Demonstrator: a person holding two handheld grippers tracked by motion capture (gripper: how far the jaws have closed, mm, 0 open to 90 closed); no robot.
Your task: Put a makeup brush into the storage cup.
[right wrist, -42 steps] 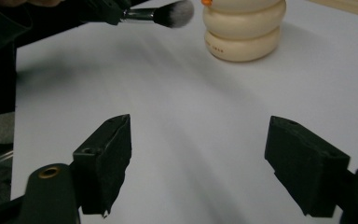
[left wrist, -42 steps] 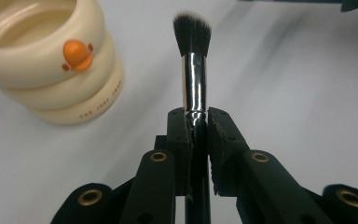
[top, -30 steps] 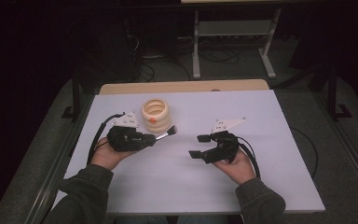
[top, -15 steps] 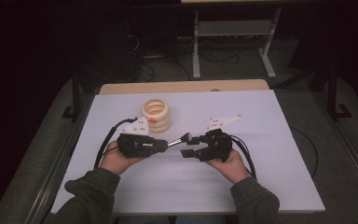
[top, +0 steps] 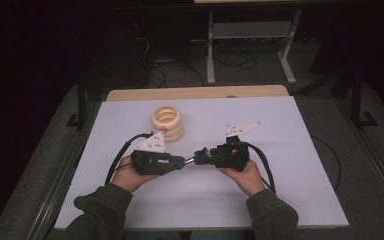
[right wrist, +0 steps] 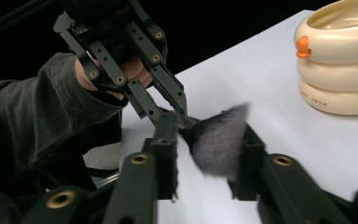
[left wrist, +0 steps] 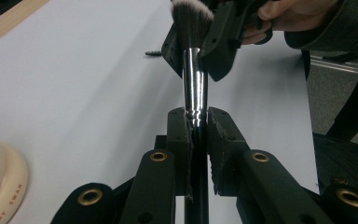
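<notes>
The white table [top: 130,200] carried a cream ringed pot [top: 167,123] at the back. In front of it the left gripper [left wrist: 196,122] was clamped on a brush [left wrist: 195,84], whose bristles lay between the spread jaws of the right gripper [right wrist: 205,154].

- The flat white bench top [top: 290,180] has a pale tan wooden edge along its far side.
- The cream ribbed plastic holder [top: 167,123] carries a small orange beak.
- The makeup brush [left wrist: 195,86] has a shiny chrome ferrule and grey-black bristles with pale tips.
- Both grippers, the left gripper [top: 189,161] and the right gripper [top: 198,153], are black with brass-coloured rivets.
- The sleeves [top: 105,210] are dark grey-green.
</notes>
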